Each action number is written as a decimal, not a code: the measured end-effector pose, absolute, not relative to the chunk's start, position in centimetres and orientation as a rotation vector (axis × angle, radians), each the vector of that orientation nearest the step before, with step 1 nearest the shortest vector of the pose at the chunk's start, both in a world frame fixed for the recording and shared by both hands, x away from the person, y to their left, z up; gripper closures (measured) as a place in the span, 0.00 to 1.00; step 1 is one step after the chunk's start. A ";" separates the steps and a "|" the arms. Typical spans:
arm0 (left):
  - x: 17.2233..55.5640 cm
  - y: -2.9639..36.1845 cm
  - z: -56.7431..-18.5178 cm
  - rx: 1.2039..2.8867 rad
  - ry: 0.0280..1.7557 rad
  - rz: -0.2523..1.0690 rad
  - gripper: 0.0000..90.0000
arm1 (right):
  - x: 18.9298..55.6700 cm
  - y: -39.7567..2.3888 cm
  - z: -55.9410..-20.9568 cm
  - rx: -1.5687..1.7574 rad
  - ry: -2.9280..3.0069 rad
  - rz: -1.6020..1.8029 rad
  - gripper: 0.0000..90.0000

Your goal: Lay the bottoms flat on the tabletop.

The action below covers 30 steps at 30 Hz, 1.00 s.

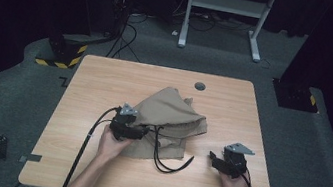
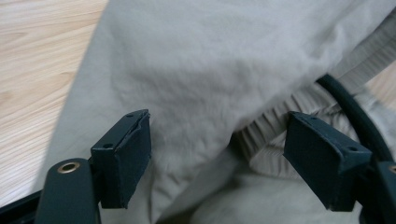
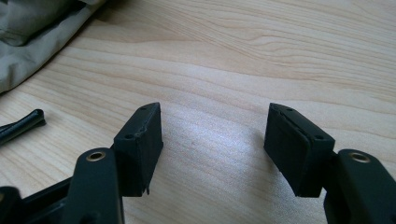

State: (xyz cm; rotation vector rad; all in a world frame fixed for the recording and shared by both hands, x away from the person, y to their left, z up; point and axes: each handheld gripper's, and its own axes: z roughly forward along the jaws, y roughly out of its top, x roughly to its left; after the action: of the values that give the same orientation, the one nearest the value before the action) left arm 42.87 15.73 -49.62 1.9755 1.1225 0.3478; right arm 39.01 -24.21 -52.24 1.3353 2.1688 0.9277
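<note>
— So, from the high view, where do we stand?

— We see the tan garment (image 1: 171,117) crumpled near the middle of the desk (image 1: 106,79), toward the near edge. Our left tongs (image 1: 145,132) are at its left side; our right tongs (image 1: 212,157) hover over bare wood closer to the near right corner, apart from the cloth. A black cord (image 1: 168,163) loops out from the garment toward the near edge.

— And the left gripper view?

— Our left tongs (image 2: 217,154) are spread, with fabric (image 2: 196,70) between the jaws but not pinched. A ribbed elastic band (image 2: 275,130) sits just ahead. We judge the cloth soft, light and limp; it will sag and slide, so the thicker elastic hem looks the surest hold.

— The right gripper view?

— Our right tongs (image 3: 215,144) are spread over the wood, holding nothing. The garment's edge (image 3: 32,42) lies at the far left, and the cord's tip (image 3: 28,119) rests nearby.

— Anything in the way?

— We think the loose cord could snag a jaw. The cable hole (image 1: 199,86) near the far edge lies clear of the cloth.
</note>
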 end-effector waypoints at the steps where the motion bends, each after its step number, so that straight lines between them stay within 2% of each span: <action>1: 43.2 15.7 -49.8 1.975 1.122 0.335 0.28 | 39.0 -24.2 -52.2 1.335 2.169 0.928 0.41; 7: 43.0 15.1 -50.0 2.002 1.101 0.336 0.32 | 39.0 -24.2 -52.2 1.334 2.169 0.928 0.41; 22: 42.8 13.9 -50.6 2.056 1.061 0.357 0.33 | 39.0 -24.2 -52.2 1.334 2.170 0.928 0.40; 25: 42.9 13.8 -50.6 2.056 1.063 0.367 0.38 | 39.0 -24.2 -52.2 1.333 2.170 0.928 0.40; 30: 43.5 13.4 -51.5 2.095 1.069 0.360 0.57 | 39.0 -24.2 -52.2 1.334 2.170 0.928 0.40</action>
State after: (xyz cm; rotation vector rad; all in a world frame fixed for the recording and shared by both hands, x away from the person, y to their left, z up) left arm 43.46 13.39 -51.52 2.0955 1.0686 0.3597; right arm 39.01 -24.21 -52.24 1.3337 2.1700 0.9283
